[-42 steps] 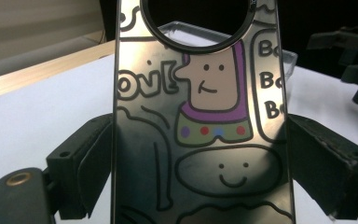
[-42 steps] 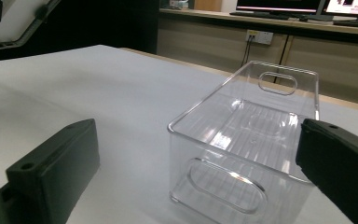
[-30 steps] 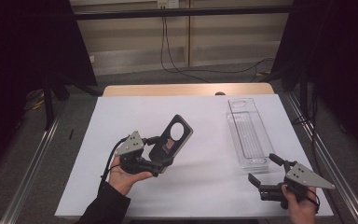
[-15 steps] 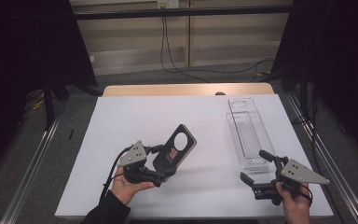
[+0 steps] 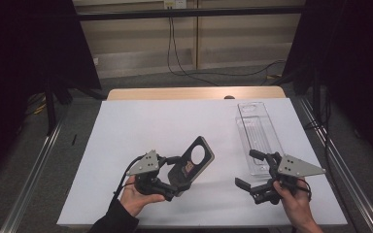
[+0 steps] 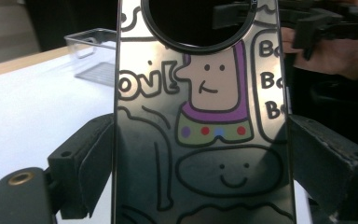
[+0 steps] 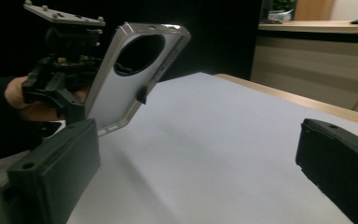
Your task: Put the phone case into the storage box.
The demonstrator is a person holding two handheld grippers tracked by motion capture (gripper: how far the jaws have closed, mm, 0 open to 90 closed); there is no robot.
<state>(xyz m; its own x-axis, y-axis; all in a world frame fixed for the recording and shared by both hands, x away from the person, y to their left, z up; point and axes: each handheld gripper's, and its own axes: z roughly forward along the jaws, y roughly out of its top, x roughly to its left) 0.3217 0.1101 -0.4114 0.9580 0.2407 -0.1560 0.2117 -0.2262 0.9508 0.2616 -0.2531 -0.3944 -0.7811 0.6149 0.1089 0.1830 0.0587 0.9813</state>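
Cartoon-printed phone case (image 5: pixel 193 164) pinched by its edges in left tool (image 5: pixel 175 171), held tilted above desk (image 5: pixel 141 126). Right tool (image 5: pixel 252 170) spread wide, nothing gripped.

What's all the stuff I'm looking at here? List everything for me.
phone case: one, dark with cartoon drawings and a round camera hole, held above the table's left half
clear plastic tray: one, transparent, right side of table
white sheet: one, white, covering the table
wooden table edge: one, tan, far side
left gripper: one, black, shut on the phone case
right gripper: one, black, fingers apart, nothing between them
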